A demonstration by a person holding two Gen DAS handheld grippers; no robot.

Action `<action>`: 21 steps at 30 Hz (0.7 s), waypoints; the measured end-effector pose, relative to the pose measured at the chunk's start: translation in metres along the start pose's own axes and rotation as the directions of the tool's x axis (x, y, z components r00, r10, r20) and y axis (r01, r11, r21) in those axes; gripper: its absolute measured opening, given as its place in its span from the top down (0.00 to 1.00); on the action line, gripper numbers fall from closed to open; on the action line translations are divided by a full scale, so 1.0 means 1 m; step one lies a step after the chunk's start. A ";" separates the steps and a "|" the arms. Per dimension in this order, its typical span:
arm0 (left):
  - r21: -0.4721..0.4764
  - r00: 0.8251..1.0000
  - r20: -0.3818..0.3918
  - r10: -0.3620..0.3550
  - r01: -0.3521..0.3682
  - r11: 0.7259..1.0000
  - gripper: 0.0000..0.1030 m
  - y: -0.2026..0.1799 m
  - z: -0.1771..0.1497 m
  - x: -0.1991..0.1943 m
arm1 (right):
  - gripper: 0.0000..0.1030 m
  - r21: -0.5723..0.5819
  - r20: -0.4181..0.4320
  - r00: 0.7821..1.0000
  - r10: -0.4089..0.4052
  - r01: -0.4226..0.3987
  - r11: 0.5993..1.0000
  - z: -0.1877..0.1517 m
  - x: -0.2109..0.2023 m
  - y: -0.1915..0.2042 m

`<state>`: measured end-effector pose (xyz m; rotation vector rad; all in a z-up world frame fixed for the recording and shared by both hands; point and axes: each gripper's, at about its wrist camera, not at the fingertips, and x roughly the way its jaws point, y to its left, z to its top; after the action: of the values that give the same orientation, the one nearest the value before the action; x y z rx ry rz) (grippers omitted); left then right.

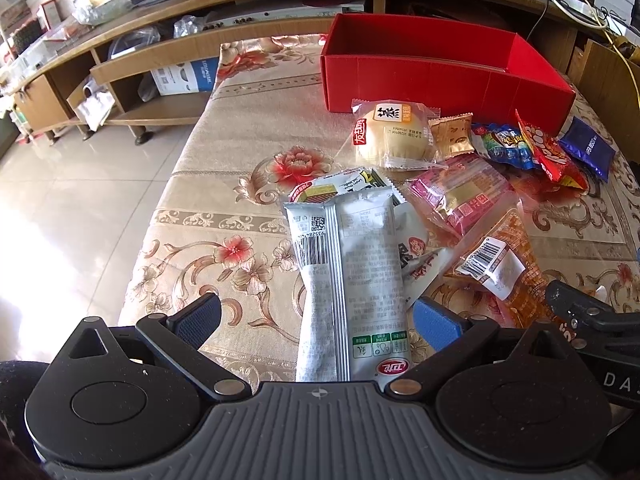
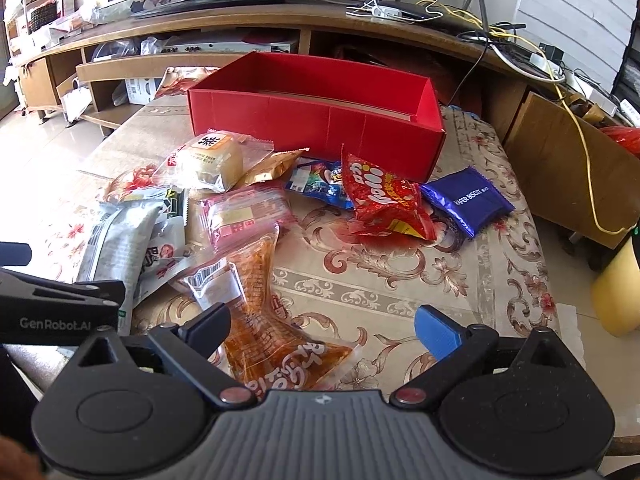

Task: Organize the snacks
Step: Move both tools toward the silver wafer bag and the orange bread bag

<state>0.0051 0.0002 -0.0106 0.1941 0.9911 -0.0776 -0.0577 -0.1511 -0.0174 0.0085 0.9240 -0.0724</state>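
An open red box (image 1: 440,80) (image 2: 320,120) stands at the far side of the table, with a spread of snack packets in front of it. My left gripper (image 1: 316,320) is open, its fingers on either side of a long grey packet (image 1: 352,280) that lies flat. My right gripper (image 2: 324,328) is open over the near end of an orange clear packet (image 2: 260,300). Farther off lie a wrapped bun (image 1: 394,136) (image 2: 208,160), a pink packet (image 2: 248,212), a red packet (image 2: 384,200) and a dark blue wafer packet (image 2: 466,200).
The table wears a floral cloth (image 1: 224,216) and its left edge drops to a tiled floor (image 1: 72,184). A low wooden TV cabinet (image 2: 280,36) with cables (image 2: 520,40) stands behind. A yellow object (image 2: 620,292) sits off the table's right side.
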 end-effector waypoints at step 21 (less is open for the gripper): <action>-0.028 0.999 -0.053 -0.012 0.010 1.000 0.00 0.005 -0.001 0.012 | 0.06 -0.035 -0.026 0.999 0.021 -0.022 0.999 0.001 0.009 0.005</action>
<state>0.0113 0.0055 -0.0203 0.1663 1.0453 -0.0692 -0.0506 -0.1466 -0.0243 -0.0131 0.9506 -0.0367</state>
